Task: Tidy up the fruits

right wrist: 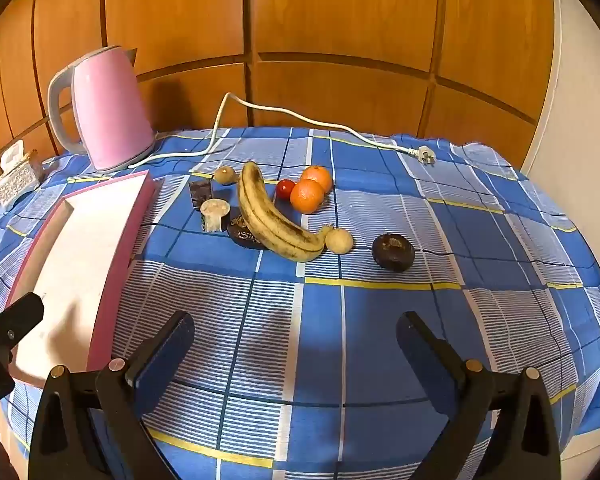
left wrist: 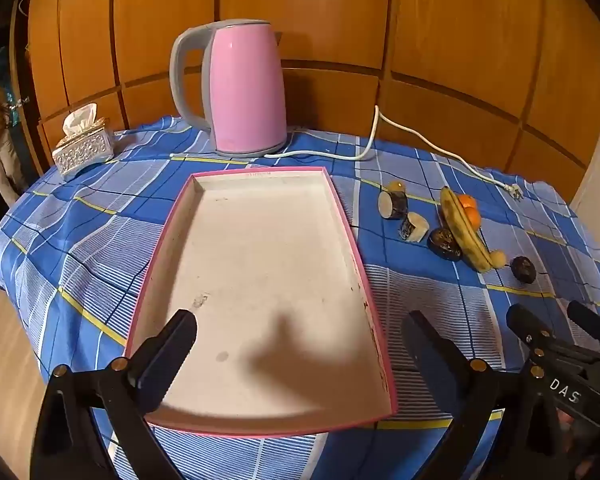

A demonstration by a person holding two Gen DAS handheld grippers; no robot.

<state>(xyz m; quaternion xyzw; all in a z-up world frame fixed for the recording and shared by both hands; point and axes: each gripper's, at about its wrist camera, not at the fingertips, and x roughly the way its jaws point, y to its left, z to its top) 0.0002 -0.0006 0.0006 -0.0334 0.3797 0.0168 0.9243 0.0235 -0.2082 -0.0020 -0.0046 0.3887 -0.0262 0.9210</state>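
Observation:
A spotted banana (right wrist: 274, 218) lies on the blue checked cloth with two oranges (right wrist: 310, 190), a small red fruit (right wrist: 285, 189), two pale round fruits (right wrist: 339, 240) and dark fruit pieces (right wrist: 393, 251) around it. The same cluster shows in the left wrist view, banana (left wrist: 462, 228) at right. A pink-edged white tray (left wrist: 260, 280) lies left of the fruit with nothing in it. My left gripper (left wrist: 300, 340) hangs open over the tray's near end. My right gripper (right wrist: 296, 344) is open above bare cloth, short of the fruit. It also shows at the right edge of the left wrist view, right gripper (left wrist: 556, 320).
A pink kettle (left wrist: 246, 88) stands behind the tray, its white cord (right wrist: 300, 118) running across the back of the table to a loose plug (right wrist: 425, 155). A silver tissue box (left wrist: 84, 144) sits at the far left. Wooden panels close off the back.

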